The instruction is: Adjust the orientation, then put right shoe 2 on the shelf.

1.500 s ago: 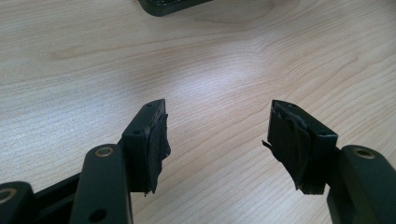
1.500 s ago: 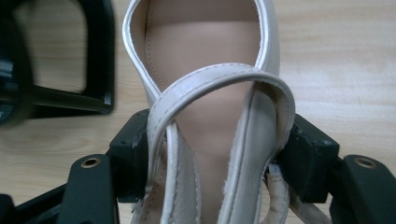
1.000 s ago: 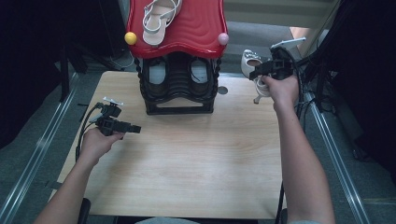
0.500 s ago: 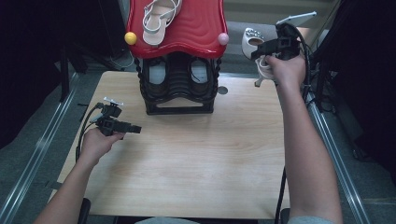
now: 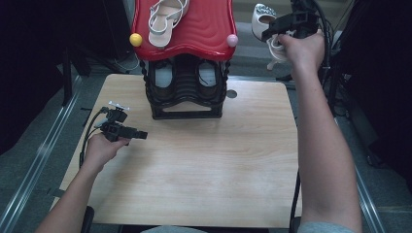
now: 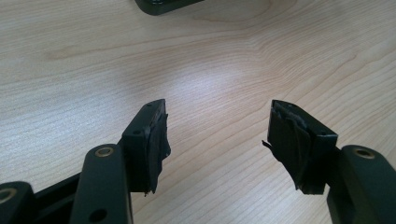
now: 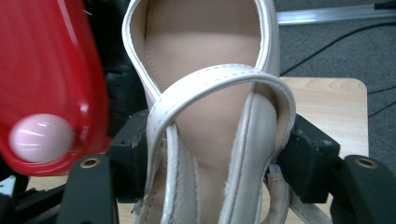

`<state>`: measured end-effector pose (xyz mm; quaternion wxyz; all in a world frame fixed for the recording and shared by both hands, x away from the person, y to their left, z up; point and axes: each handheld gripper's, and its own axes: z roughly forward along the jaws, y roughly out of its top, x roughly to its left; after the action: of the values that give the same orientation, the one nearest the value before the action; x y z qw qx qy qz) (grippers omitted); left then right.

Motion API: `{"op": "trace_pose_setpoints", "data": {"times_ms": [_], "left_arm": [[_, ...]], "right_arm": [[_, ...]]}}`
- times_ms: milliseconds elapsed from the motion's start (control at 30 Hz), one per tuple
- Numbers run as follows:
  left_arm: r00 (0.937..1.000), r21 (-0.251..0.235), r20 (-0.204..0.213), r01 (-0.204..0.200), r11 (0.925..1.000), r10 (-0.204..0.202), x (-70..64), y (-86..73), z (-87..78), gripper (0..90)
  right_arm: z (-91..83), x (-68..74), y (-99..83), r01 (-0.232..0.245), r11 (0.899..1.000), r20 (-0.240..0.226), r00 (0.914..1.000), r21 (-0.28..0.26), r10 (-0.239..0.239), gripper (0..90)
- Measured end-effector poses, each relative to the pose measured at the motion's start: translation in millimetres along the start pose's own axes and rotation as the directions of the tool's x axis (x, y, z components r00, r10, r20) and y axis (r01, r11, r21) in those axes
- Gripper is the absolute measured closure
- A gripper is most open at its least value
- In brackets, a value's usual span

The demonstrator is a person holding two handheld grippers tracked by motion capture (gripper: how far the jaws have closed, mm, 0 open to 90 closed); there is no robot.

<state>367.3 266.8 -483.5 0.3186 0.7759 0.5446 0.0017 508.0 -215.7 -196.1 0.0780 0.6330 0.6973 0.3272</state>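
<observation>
- Surface (image 5: 194, 184): 1 light wood top w/ rounded corners; front half and right side bare, plenty of open room. Dark floor drops off past every edge, metal rail (image 5: 39, 160) along the left.
- Shoe rack (image 5: 187, 90): 1 black stand at the surface's back centre, w/ 1 red wavy top (image 5: 204, 26) overhanging it. Small round hole in the surface just beside its right foot.
- Arms: 2, entering from the bottom; right one stretched far up past the back right corner, left one short, over the left edge.
- Sandals: 2 pale cream ones counted. 1st sandal (image 5: 163, 22) lies on the red top, left part. 2nd sandal (image 7: 205, 107) is held up in the air, right of the red top and beyond the surface's back edge, well apart from the 1st.
- Shoes inside rack: 2 light shapes seen in its upper slots; details too dark to tell.
- Grippers: 2. Right gripper (image 7: 205, 163) clamped on the 2nd sandal, jaws pressing its sides near the strap. Left gripper (image 6: 217, 140) spread wide, nothing between the jaws, low over bare wood near the left edge, in front-left of the rack.
- Balls: 2 on the red top's front corners, yellow ball (image 5: 136, 40) left, pink ball (image 5: 232, 40) right; pink one is near the held sandal.
</observation>
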Motion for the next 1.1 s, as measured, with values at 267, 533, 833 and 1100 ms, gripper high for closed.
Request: {"op": "trace_pose_setpoints", "data": {"times_ms": [267,533,833,1100], "left_arm": [[1.0000,-0.005,-0.004,-0.003,1.0000,0.003,-1.5,-0.2,-0.1,38.3],[1.0000,-0.007,0.004,-0.001,1.0000,0.001,-0.9,-0.1,-0.3,38.3],[1.0000,-0.011,0.007,-0.002,0.9999,0.002,0.1,-0.5,-1.5,38.3],[0.9998,-0.015,0.019,-0.001,0.9999,0.001,0.3,-0.5,-2.0,38.3]], "right_arm": [[-17.1,26.3,14.1,0.033,0.999,-0.014,0.9993,-0.028,-0.033,34.6],[-21.7,64.7,30.6,0.071,0.997,-0.039,0.9966,-0.044,-0.072,34.6],[-10.8,109.5,44.5,0.114,0.992,-0.067,0.9909,-0.046,-0.117,34.5],[8.3,133.9,51.2,0.135,0.989,-0.075,0.9875,-0.053,-0.139,34.5]]}}
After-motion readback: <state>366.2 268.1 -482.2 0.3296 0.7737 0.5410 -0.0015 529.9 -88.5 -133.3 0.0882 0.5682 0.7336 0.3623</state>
